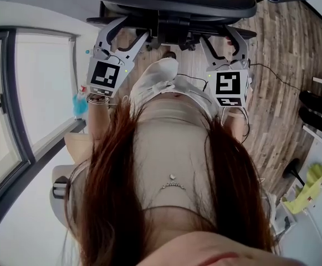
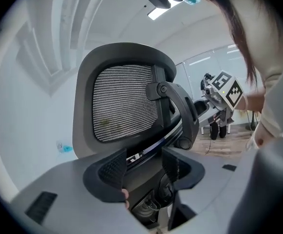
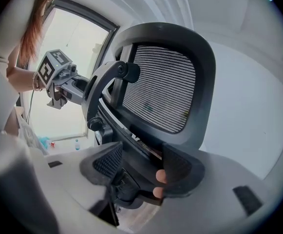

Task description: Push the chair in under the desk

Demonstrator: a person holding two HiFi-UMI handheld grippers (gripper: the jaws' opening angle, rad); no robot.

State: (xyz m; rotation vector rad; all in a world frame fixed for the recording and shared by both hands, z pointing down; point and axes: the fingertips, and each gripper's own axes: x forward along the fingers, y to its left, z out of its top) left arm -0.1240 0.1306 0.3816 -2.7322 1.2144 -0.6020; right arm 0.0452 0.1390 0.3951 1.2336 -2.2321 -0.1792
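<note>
Head view: left tool [image 1: 128,35], right tool [image 1: 221,40] both open, jaws straddling chair [image 1: 174,1] back.

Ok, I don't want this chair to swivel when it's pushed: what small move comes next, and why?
Probably close both on the chair frame. The left tongs and right tongs stand open, each straddling the dark frame below the mesh backrest without pressing it. A grip on both sides should keep the push straight.
</note>
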